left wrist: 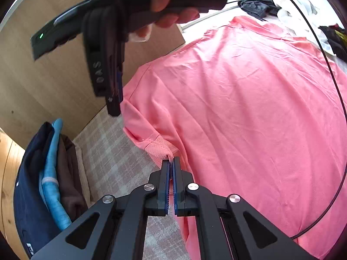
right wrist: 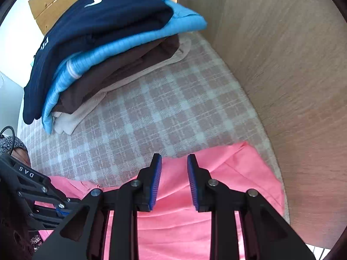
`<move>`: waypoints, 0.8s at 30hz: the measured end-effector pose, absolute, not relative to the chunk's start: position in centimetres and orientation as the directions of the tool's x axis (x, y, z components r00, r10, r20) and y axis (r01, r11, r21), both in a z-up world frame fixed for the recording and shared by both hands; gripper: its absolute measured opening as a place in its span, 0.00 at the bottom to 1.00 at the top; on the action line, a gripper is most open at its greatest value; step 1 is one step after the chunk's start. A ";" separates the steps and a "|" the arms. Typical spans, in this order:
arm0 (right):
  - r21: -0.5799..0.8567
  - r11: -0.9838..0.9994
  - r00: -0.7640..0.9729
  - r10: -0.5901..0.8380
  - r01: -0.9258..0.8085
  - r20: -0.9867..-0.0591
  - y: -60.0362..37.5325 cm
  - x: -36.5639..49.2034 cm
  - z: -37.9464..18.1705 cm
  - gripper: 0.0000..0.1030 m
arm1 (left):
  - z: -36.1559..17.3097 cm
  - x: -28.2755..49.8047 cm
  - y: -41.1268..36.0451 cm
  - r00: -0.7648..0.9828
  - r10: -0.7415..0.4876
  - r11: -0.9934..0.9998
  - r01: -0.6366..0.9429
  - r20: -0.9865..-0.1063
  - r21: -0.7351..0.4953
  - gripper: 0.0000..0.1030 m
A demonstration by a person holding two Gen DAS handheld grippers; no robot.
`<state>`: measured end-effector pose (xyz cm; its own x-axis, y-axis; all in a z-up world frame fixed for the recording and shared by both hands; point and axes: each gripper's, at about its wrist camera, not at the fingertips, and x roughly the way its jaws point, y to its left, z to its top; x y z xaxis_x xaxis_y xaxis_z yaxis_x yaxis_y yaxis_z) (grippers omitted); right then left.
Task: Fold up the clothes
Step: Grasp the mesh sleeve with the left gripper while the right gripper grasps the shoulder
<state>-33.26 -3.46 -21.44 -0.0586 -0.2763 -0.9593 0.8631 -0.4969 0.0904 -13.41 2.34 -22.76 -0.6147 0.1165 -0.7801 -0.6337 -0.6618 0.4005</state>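
Observation:
A pink shirt [left wrist: 249, 99] lies spread on the checked bed cover [left wrist: 112, 151]. My left gripper [left wrist: 171, 162] is shut on the mesh cuff of its sleeve [left wrist: 157, 148] at the near left edge. In the left wrist view my right gripper [left wrist: 115, 106] hangs over the shirt's left shoulder edge, held by a gloved hand [left wrist: 151, 2]. In the right wrist view my right gripper [right wrist: 174, 162] is open, nothing between its blue pads [right wrist: 156, 182], just above the pink shirt [right wrist: 195, 205] edge. The left gripper [right wrist: 60, 210] shows at the lower left.
A stack of folded clothes [right wrist: 104, 49], navy on top, then light blue, brown and cream, sits on the checked cover [right wrist: 164, 112] beyond the shirt. A wooden panel [right wrist: 282, 54] rises along the bed's side. Loose dark garments [left wrist: 258, 4] lie past the shirt. A thin cable [left wrist: 331, 75] hangs across.

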 end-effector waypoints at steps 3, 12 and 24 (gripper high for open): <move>0.097 -0.480 -0.028 -0.247 0.872 -0.969 -2.9 -32.2 -22.3 0.24 | -23.3 -13.0 3.8 -0.619 0.116 -0.624 -0.654 -0.777 0.428 0.02; -0.015 -0.557 -0.100 -0.122 0.830 -0.987 3.9 -31.0 -22.0 0.07 | -25.4 -13.5 6.7 -0.605 0.141 -0.545 -0.708 -0.784 0.449 0.02; -0.016 -0.355 -0.083 -0.174 0.935 -0.981 -3.3 -29.1 -22.0 0.26 | -25.4 -13.2 7.0 -0.604 0.143 -0.540 -0.711 -0.784 0.450 0.02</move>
